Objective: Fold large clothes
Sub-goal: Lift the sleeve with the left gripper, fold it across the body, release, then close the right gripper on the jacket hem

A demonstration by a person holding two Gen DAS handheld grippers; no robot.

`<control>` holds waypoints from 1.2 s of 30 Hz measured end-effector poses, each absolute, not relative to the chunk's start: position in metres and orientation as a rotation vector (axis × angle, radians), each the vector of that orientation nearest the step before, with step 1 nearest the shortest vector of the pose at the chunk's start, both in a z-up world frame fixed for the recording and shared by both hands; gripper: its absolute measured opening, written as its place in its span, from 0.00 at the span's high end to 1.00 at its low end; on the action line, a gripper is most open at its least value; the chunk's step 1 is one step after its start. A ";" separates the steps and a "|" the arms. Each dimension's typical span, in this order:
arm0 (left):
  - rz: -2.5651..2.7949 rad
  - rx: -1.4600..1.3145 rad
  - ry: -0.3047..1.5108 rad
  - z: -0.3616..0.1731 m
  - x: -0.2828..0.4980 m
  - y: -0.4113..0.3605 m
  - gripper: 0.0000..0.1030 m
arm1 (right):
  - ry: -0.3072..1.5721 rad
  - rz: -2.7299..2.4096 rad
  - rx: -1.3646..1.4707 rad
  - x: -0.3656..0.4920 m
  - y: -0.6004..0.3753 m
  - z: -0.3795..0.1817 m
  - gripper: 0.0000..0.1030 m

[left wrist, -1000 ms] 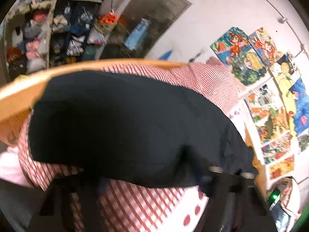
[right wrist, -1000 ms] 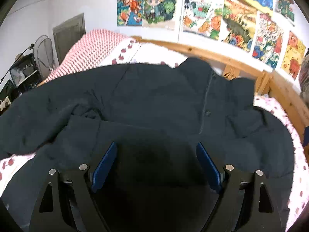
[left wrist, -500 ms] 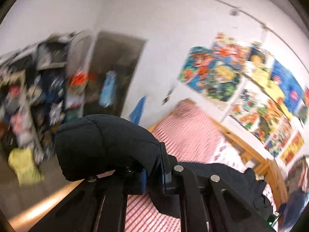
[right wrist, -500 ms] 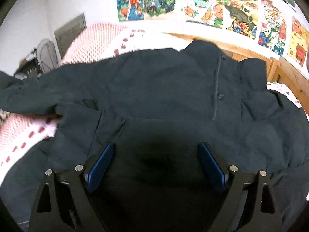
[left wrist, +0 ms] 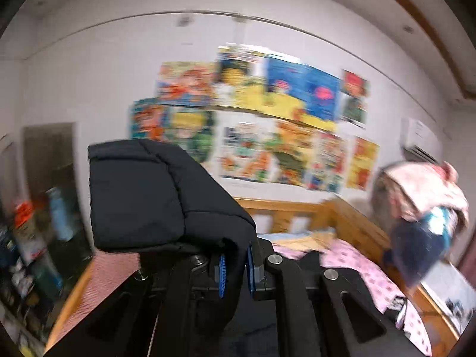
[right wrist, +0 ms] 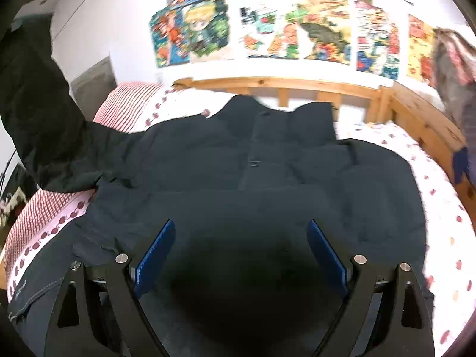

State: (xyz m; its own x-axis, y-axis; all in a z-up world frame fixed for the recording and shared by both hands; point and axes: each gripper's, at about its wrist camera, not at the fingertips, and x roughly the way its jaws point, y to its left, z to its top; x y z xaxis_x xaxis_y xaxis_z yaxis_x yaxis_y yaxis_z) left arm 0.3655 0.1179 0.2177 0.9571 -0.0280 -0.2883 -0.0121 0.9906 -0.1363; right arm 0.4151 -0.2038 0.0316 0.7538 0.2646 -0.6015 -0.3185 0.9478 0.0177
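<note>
A large dark navy padded jacket (right wrist: 267, 172) lies spread front-up on the bed, collar toward the wooden headboard. Its left sleeve (right wrist: 35, 113) is raised high off the bed at the left edge of the right wrist view. My left gripper (left wrist: 235, 270) is shut on that sleeve, whose cuff (left wrist: 148, 196) bulges over the fingers in the left wrist view. My right gripper (right wrist: 241, 255) hovers open just above the jacket's lower front, blue pads wide apart with nothing between them.
The bed has a wooden frame (right wrist: 416, 113) and a pink-spotted white sheet (right wrist: 446, 208), with a red-striped cover (right wrist: 35, 208) at the left. Posters (right wrist: 267, 20) fill the wall. Clothes hang (left wrist: 422, 208) at the right; cluttered shelves (left wrist: 26, 253) stand at the left.
My left gripper closed on the sleeve and lifted it up off the bed, swinging toward the poster wall. The right gripper stayed open over the jacket's lower front.
</note>
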 end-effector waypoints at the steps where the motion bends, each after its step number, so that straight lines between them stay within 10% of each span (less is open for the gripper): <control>1: -0.042 -0.121 0.302 0.218 0.371 0.102 0.90 | 0.637 0.308 -0.079 0.414 -0.211 0.034 0.16; 23: -0.465 0.047 0.884 0.001 0.438 -0.122 0.88 | 0.693 0.145 0.214 0.439 -0.390 -0.004 0.16; 26: -0.488 0.043 0.933 -0.011 0.435 -0.122 0.71 | 0.703 0.176 0.283 0.446 -0.396 -0.016 0.16; 29: -0.535 0.006 0.922 -0.005 0.425 -0.119 0.19 | 0.708 0.221 0.361 0.449 -0.399 -0.028 0.16; 36: -0.540 -0.030 0.886 0.014 0.402 -0.098 0.16 | 0.687 0.382 0.558 0.452 -0.399 -0.045 0.15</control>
State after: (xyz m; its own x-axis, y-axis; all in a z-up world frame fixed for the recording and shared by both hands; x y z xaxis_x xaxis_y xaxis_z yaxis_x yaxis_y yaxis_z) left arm 0.4021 -0.0980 0.0139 0.5083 -0.4602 -0.7279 0.4355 0.8666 -0.2437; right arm 0.4522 -0.3991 -0.0452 0.7143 0.5030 -0.4867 -0.1488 0.7886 0.5967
